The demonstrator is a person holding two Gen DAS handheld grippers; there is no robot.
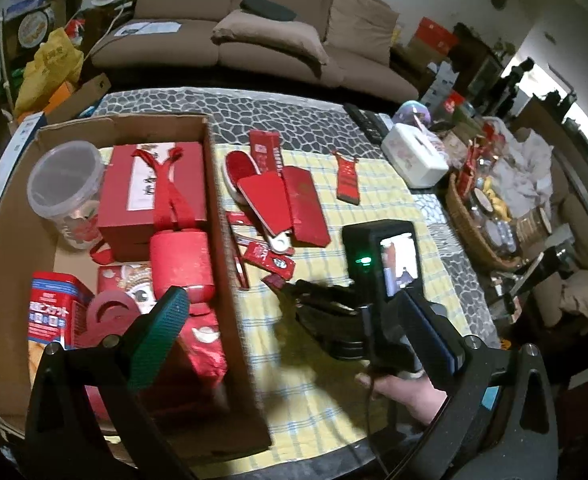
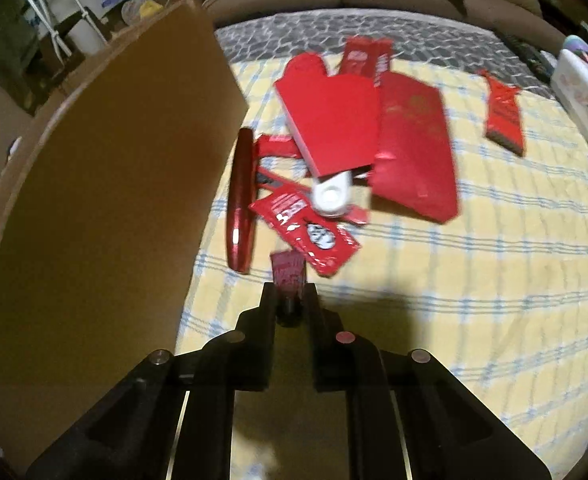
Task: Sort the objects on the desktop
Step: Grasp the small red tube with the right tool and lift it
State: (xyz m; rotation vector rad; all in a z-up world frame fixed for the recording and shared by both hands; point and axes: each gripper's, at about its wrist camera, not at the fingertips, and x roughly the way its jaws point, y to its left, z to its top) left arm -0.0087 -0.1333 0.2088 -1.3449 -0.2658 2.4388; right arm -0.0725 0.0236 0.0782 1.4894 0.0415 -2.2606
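A cardboard box point(image 1: 229, 216) stands on the left of the table and holds several red items, among them a red gift box point(image 1: 153, 196), a clear cup point(image 1: 63, 184) and a blue tin point(image 1: 55, 308). Red packets and envelopes point(image 2: 334, 120) lie in a pile on the yellow checked cloth point(image 2: 494, 264). My right gripper point(image 2: 289, 292) is shut on a small dark red tube point(image 2: 287, 274), low over the cloth beside the box wall point(image 2: 113, 184). It also shows in the left wrist view point(image 1: 289, 284). My left gripper point(image 1: 294, 320) is open and empty, above the box's near corner.
A white tissue box point(image 1: 414, 156) and a wicker basket point(image 1: 470, 224) of clutter stand at the table's right. A red pen-like case point(image 2: 239, 200) lies along the box wall. A red sachet point(image 2: 504, 112) lies apart to the right. A brown sofa point(image 1: 253, 28) is behind the table.
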